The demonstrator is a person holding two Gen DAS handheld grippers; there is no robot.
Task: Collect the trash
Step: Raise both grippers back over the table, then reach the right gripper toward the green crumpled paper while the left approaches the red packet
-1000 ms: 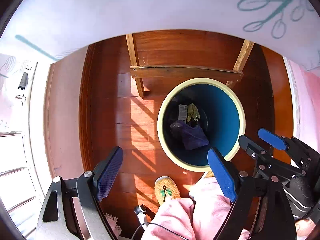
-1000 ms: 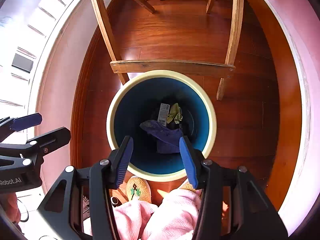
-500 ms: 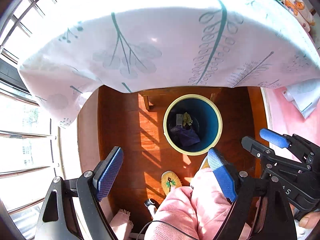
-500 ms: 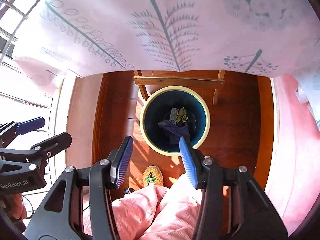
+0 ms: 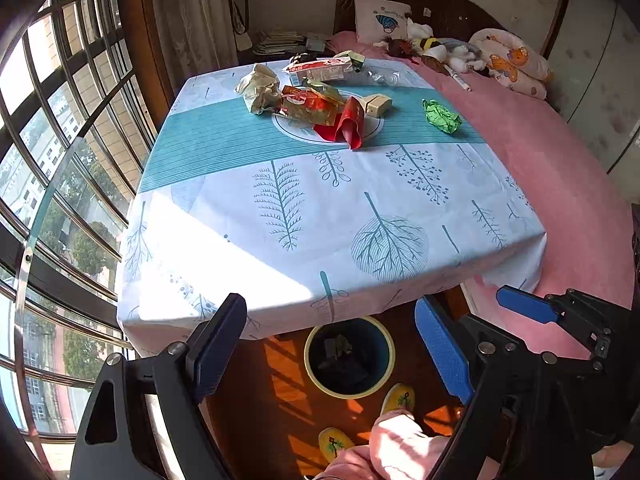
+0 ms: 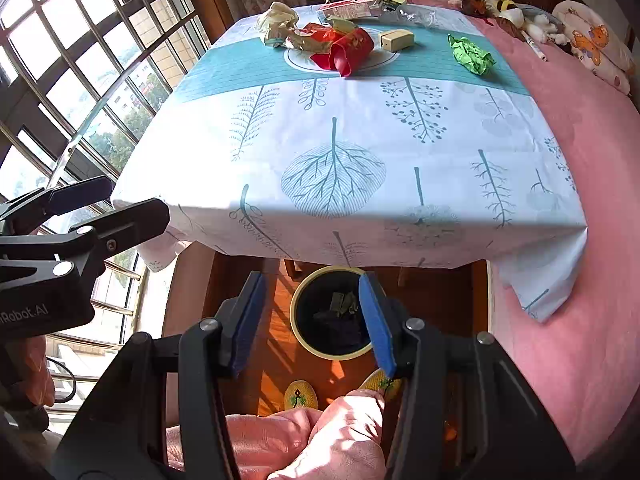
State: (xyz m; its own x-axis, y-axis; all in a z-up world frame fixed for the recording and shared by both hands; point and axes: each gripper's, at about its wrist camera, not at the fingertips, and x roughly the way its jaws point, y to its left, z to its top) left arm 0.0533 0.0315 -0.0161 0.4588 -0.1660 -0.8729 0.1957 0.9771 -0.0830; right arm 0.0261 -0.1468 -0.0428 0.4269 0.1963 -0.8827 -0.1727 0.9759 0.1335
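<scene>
- Where the left gripper (image 5: 332,344) looks down past the table edge, fingers spread wide, nothing between the pads.
- Right gripper (image 6: 316,316) likewise parted, somewhat narrower, pads bare, gripping nothing.
- Bin (image 5: 349,360) on the wooden floor, seen between both fingertip pairs, partly under the hanging tablecloth (image 5: 320,216); dark wrappers and scraps lying inside.
- Well beyond the fingertips, at the far part of the table: trash heaped together, namely a crumpled cream paper (image 5: 259,87), a red wrapper (image 5: 347,128), a small beige box (image 5: 378,105), a flattened carton (image 5: 320,70).
- Crumpled green paper (image 5: 440,116) apart from the heap, toward the right-finger side, near the pink bedspread (image 5: 560,168).
- Below the fingers: pink trouser legs (image 6: 320,436) and yellow slippers (image 6: 300,396) of the person.
- Barred window (image 5: 60,152) off the left-finger side.
</scene>
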